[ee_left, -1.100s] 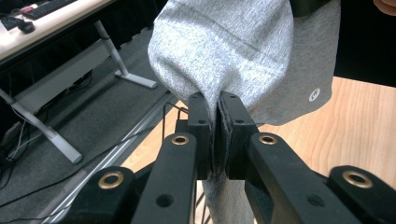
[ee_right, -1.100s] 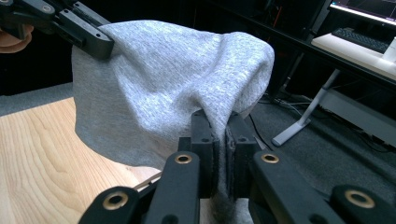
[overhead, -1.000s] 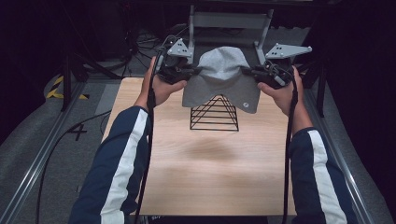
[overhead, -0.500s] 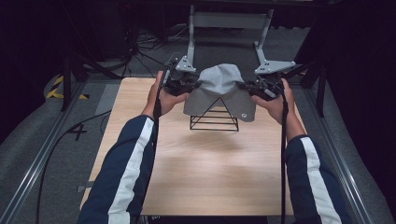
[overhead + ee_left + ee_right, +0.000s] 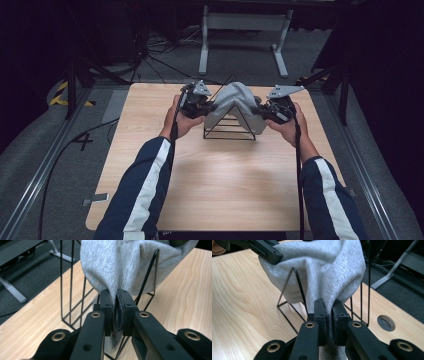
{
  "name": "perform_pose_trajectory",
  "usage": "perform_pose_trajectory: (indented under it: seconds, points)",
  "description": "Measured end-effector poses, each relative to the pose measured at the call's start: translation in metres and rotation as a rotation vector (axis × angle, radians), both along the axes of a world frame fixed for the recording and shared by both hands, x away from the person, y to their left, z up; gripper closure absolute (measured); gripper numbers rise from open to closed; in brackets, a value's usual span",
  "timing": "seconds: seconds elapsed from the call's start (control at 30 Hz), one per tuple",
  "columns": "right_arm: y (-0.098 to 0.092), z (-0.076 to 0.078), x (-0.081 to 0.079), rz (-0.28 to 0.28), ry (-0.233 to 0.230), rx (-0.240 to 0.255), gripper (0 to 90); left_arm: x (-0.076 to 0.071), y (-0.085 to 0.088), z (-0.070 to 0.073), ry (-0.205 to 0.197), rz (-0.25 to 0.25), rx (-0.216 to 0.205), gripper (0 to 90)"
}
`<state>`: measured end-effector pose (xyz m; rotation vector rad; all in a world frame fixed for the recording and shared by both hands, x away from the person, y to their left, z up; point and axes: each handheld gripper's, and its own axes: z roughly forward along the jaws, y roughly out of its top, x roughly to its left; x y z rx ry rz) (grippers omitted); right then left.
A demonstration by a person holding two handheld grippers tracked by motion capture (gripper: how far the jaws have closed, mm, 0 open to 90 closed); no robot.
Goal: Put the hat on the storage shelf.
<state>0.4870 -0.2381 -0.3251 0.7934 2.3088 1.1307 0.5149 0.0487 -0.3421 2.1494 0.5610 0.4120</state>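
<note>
High view shows one grey cloth (image 5: 234, 102) draped over one black wire rack (image 5: 230, 131) on the wooden table (image 5: 210, 190), between two grippers. Left gripper (image 5: 202, 106) is clamped on the cloth's left edge, and right gripper (image 5: 262, 111) on its right edge. In both gripper views, fabric is pinched between the jaws and rises over the rack's wires.

Left gripper (image 5: 117, 312) clamped on a fold of grey cloth (image 5: 112, 267), the jaws pinched tight around it. Cloth draped upward and ahead over a black wire rack (image 5: 71, 290) just beyond the jaws. Wooden table (image 5: 190, 297) below, dark floor (image 5: 30, 267) off left.
</note>
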Motion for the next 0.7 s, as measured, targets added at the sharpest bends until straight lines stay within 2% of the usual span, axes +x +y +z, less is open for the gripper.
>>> perform_pose_trajectory:
  seconds: [0.1, 0.17, 0.27, 0.3, 0.37, 0.5, 0.57, 0.6, 0.7]
  points:
    - [0.000, -0.007, 0.001, -0.001, 0.009, 0.020, 84.2, -0.001, -0.002, -0.005, -0.006, 0.005, -0.004, 83.4]
    - [-0.001, -0.007, 0.000, -0.003, 0.001, 0.038, 83.5, -0.003, -0.001, -0.002, -0.013, 0.011, -0.043, 82.9]
    - [-0.004, -0.001, -0.005, 0.007, -0.026, 0.051, 83.4, -0.009, 0.007, 0.009, -0.075, 0.006, -0.060, 83.3]
    - [-0.005, 0.001, -0.006, 0.008, -0.037, 0.053, 83.5, -0.011, 0.009, 0.014, -0.104, 0.003, -0.048, 83.4]
    - [-0.006, 0.007, -0.010, 0.012, -0.058, 0.056, 83.6, -0.014, 0.014, 0.021, -0.136, -0.001, -0.042, 83.6]
    - [-0.005, 0.014, -0.012, 0.018, -0.092, 0.060, 82.3, -0.014, 0.015, 0.022, -0.199, 0.034, 0.032, 83.2]
    - [-0.002, 0.014, -0.011, 0.014, -0.096, 0.057, 81.9, -0.011, 0.015, 0.019, -0.194, 0.043, 0.026, 83.2]
    - [0.000, 0.013, -0.010, 0.009, -0.100, 0.049, 81.7, -0.010, 0.016, 0.016, -0.176, 0.046, 0.007, 83.1]
    - [0.002, 0.009, -0.009, 0.017, -0.102, 0.070, 81.2, -0.009, 0.017, 0.004, -0.163, 0.030, -0.001, 82.8]
